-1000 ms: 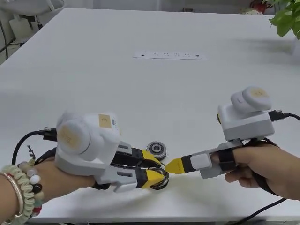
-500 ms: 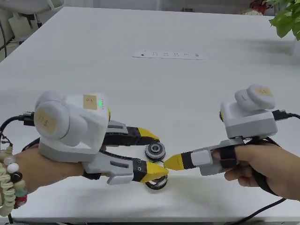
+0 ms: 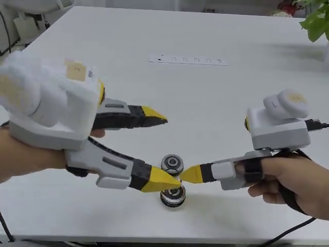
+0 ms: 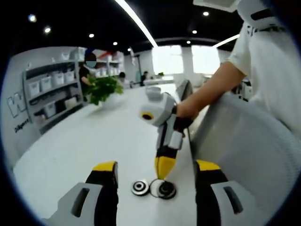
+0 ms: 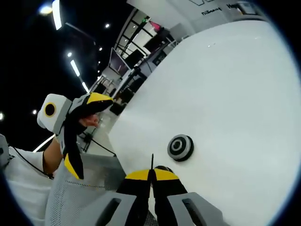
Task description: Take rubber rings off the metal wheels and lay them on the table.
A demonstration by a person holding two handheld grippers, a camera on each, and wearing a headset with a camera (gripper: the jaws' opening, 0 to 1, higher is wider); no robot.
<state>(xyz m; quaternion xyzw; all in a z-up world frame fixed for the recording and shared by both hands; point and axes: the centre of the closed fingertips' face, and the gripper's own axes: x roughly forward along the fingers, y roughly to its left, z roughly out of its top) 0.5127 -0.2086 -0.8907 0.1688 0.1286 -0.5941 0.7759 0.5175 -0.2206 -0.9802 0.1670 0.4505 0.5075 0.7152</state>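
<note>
In the head view, the left gripper (image 3: 170,150) is held with jaws spread wide above two metal wheels (image 3: 171,163) set near the front edge of the white table (image 3: 216,98); in the left gripper view, a thin rubber ring (image 4: 151,187) is seen by the wheels; in the right gripper view, the right gripper (image 5: 151,175) is seen with jaws pressed together on that ring.

On the table (image 3: 216,103), the near wheel (image 3: 172,196) is sitting close to the front edge, with the second wheel (image 3: 171,163) lying just behind it. The right gripper (image 3: 185,175) is pointing in from the right of the near wheel, its closed tips pinching a rubber ring (image 4: 155,187) just beside that wheel. The left gripper (image 3: 170,149) is pointing in from the left, with one spread jaw hanging just above the near wheel and the other well behind it. Far behind the near wheel a power strip (image 3: 188,59) is lying, and a plant (image 3: 318,20) is standing beyond it to the right.
</note>
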